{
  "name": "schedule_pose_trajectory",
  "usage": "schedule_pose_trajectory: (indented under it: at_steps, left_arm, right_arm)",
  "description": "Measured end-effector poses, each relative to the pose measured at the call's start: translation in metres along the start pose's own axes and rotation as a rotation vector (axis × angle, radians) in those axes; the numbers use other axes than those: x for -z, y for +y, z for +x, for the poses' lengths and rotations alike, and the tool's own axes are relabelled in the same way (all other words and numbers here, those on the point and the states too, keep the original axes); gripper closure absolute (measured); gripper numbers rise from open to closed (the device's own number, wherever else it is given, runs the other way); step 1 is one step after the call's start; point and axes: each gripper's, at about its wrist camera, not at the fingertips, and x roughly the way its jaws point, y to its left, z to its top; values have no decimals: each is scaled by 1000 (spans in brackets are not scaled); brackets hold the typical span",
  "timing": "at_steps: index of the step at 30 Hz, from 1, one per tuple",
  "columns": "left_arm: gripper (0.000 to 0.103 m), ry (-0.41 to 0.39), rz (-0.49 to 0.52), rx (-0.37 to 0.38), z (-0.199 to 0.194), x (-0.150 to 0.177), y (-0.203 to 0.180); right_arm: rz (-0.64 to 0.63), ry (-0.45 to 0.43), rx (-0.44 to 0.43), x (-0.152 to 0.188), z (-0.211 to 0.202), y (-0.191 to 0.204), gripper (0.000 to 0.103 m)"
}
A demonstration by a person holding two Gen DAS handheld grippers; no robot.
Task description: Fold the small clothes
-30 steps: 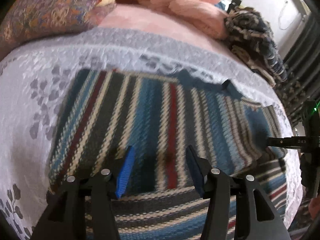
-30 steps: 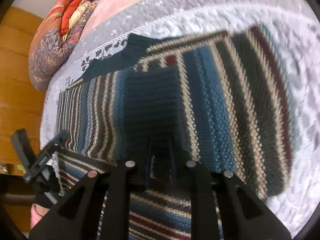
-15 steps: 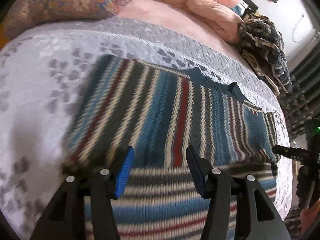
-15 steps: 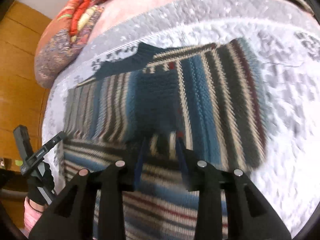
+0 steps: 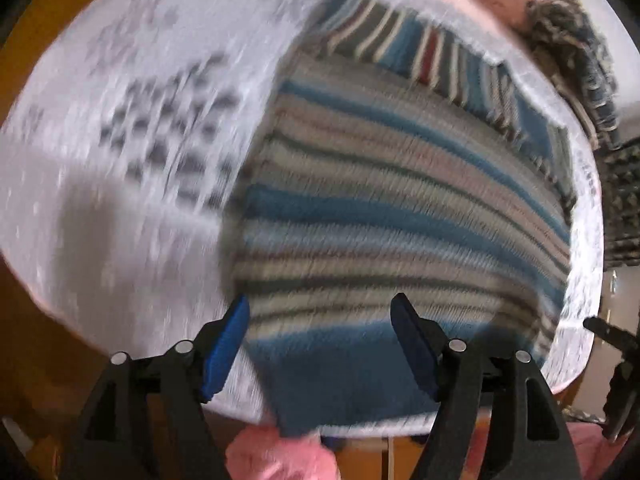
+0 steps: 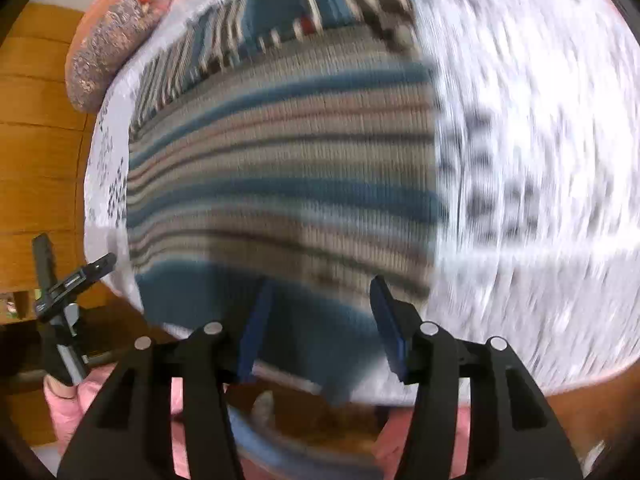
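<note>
The striped knit sweater lies flat on the pale grey patterned bedspread, close to the near edge of the bed, and it already looks to have one fold in it: a wide panel with stripes running across covers most of the garment, while beyond that panel a strip with stripes running the other way shows near the sweater's far edge, so the lower part seems to have been laid over the upper part. The left gripper hovers over the sweater's near left corner with its blue-padded fingers spread apart and nothing between them; the right gripper hangs over the sweater's near hem, likewise spread and empty. Neither tool touches the knit as far as the blurred frames allow me to tell. Beyond the sweater a dark patterned bundle of cloth sits at its far right, and a paisley pillow lies off its far left corner. What is left, by my judgement, is at least one more fold to bring the wide panel down to a compact packet, perhaps side to side, and then any other garments waiting on the bed
</note>
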Motion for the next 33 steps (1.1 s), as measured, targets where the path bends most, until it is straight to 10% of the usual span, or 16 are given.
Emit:
schedule_pose_trajectory:
  at_steps: [10,19,25,27,33]
  left_arm:
    - [30,113,-29,-115,36,47,15]
    - [30,137,-66,-72,48,53,25]
    - [32,197,-20,-51,66,63,19]
    - [37,200,4,-66,68,66,17]
    - [89,177,3,-3,54,56,9]
  right_arm:
    - [99,115,73,62,45,-22,47]
    - [62,132,108,80,76,-3,48]
    - [17,126,165,87,87,12,66]
    - [19,125,129,87,91,20,84]
    - [-5,67,88,83,71,28,94]
